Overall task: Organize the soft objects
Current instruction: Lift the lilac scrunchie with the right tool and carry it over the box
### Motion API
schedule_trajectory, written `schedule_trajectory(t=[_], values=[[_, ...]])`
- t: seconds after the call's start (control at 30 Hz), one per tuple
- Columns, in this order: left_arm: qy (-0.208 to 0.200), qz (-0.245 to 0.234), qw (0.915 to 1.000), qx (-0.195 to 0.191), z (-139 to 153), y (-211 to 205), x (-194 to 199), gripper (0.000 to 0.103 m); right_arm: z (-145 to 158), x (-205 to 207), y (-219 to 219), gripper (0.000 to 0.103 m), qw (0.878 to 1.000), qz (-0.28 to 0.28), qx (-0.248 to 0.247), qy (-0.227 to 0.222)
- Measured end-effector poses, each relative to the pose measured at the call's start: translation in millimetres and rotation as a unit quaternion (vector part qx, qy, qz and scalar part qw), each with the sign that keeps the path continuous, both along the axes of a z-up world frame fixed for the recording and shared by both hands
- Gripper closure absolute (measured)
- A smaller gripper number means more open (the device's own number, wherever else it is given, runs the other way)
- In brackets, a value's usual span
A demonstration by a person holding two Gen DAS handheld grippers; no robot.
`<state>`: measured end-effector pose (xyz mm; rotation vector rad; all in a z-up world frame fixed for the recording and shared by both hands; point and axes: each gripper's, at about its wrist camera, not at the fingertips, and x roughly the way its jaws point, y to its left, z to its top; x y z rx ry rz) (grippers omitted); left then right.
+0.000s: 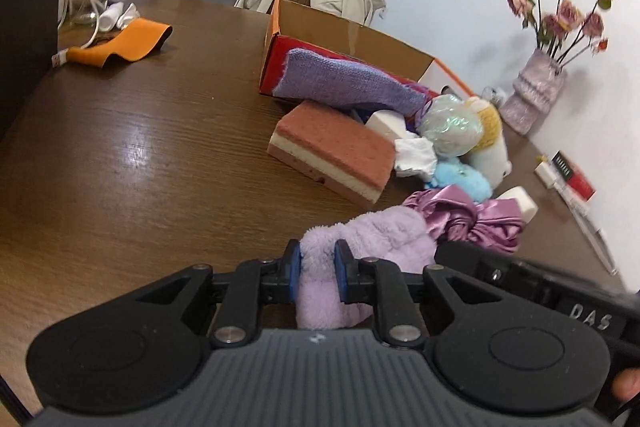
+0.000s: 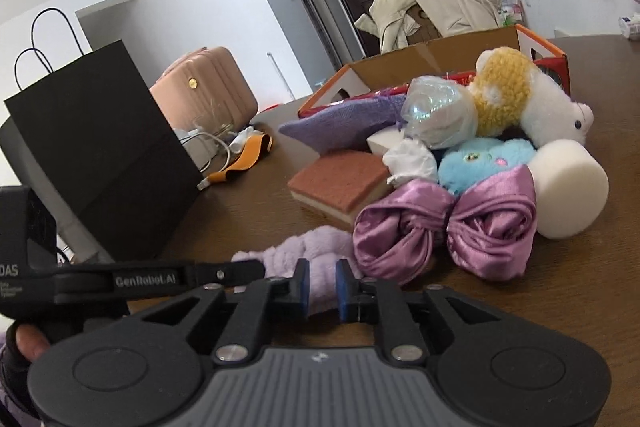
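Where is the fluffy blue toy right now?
In the right wrist view the fluffy blue toy sits right of centre in the pile, behind the shiny purple bow and beside the round white sponge.

The surface (image 1: 140, 155) is dark wood-grain with a soft sheen, and the box (image 1: 352, 39) on it is plain matt cardboard. The lilac cloth (image 1: 372, 239) is fluffy plush, the purple bow (image 2: 444, 227) glossy satin. The sponge (image 1: 336, 151) looks coarse and porous, the white foam cylinder (image 2: 568, 187) finely matt.

plush toys (image 2: 516, 95) – 2 | sponges (image 2: 340, 183) – 3 | cardboard box (image 1: 352, 39) – 1 | satin bow (image 2: 448, 227) – 1
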<state>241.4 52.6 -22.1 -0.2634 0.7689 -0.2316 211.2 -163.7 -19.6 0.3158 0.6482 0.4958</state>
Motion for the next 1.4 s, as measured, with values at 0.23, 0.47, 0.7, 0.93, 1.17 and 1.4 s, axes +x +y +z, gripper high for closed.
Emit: schedule_trajectory(t=[0.23,0.47,0.7,0.93,1.17,1.4], values=[[-0.035,-0.032,0.9970,0.061,-2.2,-10.0,8.7,0.081,-6.9,23.6,14.0,0.068,1.000,0.024,-0.004,0.003],[-0.039,-0.050,0.9957,0.067,-3.8,-4.4,17.5,0.077,-15.3,43.7,7.5,0.067,0.999,0.004,0.028,0.027],[-0.028,-0.017,0.9985,0.043,-0.9,7.7,19.7,0.047,-21.3,56.9,7.5,0.078,0.999,0.011,0.026,0.031],[-0.026,-0.006,0.9990,-0.036,3.5,14.1,-5.8,0.052,-25.5,52.4,11.9,0.080,1.000,0.000,0.006,0.017],[-0.021,0.019,0.9988,-0.041,-1.5,12.0,1.3,0.085,-24.4,49.1,14.0,0.081,1.000,-0.004,0.003,0.015],[-0.065,0.008,0.9974,-0.031,28.0,3.2,-23.9,0.087,-2.3,25.9,7.9,0.082,1.000,0.000,0.021,-0.015]])
